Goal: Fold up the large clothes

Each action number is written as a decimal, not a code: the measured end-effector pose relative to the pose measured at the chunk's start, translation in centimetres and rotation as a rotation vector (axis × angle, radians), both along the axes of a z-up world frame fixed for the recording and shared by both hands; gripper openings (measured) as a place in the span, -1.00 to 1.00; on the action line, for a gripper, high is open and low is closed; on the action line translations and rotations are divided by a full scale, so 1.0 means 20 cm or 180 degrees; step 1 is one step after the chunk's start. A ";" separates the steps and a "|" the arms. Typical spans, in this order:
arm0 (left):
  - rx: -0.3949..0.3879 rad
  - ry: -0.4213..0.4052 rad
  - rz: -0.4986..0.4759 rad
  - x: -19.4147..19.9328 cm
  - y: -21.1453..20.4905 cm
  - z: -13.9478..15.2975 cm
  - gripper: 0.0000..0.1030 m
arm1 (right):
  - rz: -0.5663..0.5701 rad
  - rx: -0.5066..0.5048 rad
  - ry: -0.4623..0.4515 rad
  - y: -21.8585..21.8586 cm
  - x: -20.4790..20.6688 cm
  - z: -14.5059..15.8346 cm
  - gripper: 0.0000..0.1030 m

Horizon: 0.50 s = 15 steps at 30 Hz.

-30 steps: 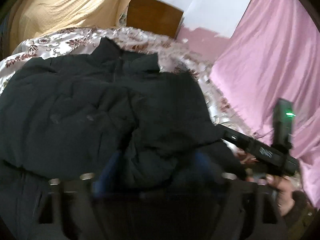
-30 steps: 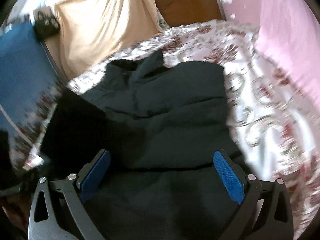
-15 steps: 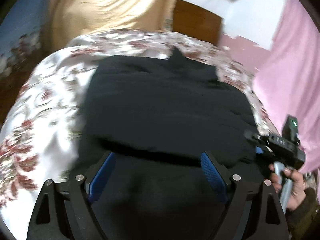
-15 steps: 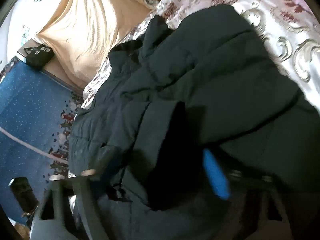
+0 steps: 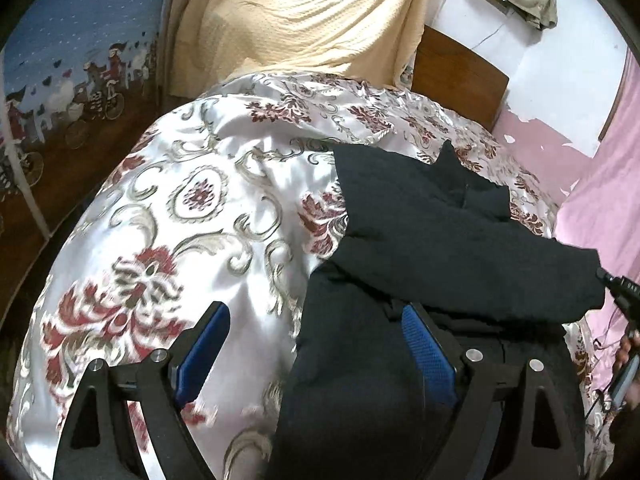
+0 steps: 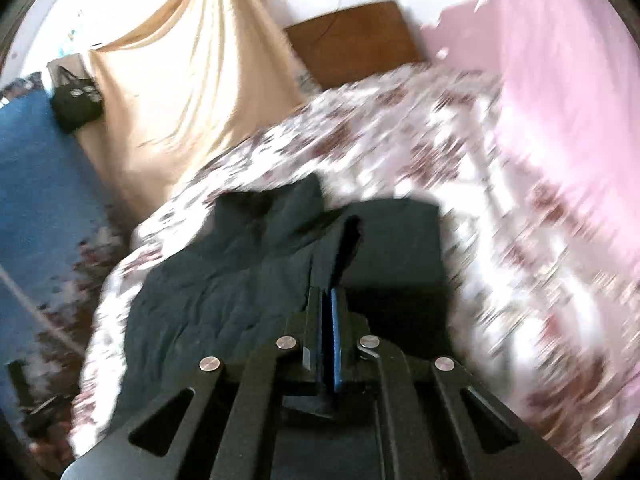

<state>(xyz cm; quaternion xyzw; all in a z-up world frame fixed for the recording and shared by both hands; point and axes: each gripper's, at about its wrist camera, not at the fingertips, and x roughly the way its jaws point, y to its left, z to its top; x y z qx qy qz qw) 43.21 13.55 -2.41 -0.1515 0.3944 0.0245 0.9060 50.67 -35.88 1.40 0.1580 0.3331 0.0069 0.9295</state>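
Black padded jacket (image 5: 460,240) lies on the bed's floral satin bedspread (image 5: 192,216), a panel now folded across its body. Since half a second ago the right hand-held gripper (image 6: 332,300) has closed from wide apart, whether on cloth I cannot tell, while the left hand-held gripper (image 5: 316,344) stays spread at the hem; the next fold looks near. Beyond are a cream drape (image 5: 304,12), wooden headboard (image 5: 456,76) and pink sheet (image 6: 560,60).

Open ground: we find bare floral bedspread (image 5: 192,208) left of the black jacket (image 5: 440,240), under our left tool (image 5: 316,344), its fingers spread. Obstacles: cream drape (image 5: 304,16) and wooden headboard (image 5: 460,76) behind; pink curtain (image 6: 560,80) crowding the right edge beside our right tool (image 6: 330,308).
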 end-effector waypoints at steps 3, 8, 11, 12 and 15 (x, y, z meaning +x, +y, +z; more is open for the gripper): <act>0.0065 0.0013 -0.0039 0.11 -0.04 -0.01 0.70 | -0.0132 -0.0101 0.0072 -0.09 0.09 -0.01 -0.93; 0.0115 0.0014 -0.0126 0.39 -0.17 -0.05 0.70 | -0.0219 -0.0562 0.0475 -0.03 0.16 -0.18 -0.86; 0.0311 0.0010 -0.0216 0.53 -0.29 -0.06 0.70 | -0.0224 -0.1169 0.0416 0.08 0.16 -0.20 -0.44; 0.0416 0.0041 -0.0274 0.59 -0.33 -0.07 0.70 | -0.0162 -0.1237 0.0356 0.11 0.16 -0.20 -0.21; 0.0640 0.0115 -0.0403 0.67 -0.44 -0.12 0.70 | 0.0193 -0.1435 0.0211 0.24 0.20 -0.18 -0.19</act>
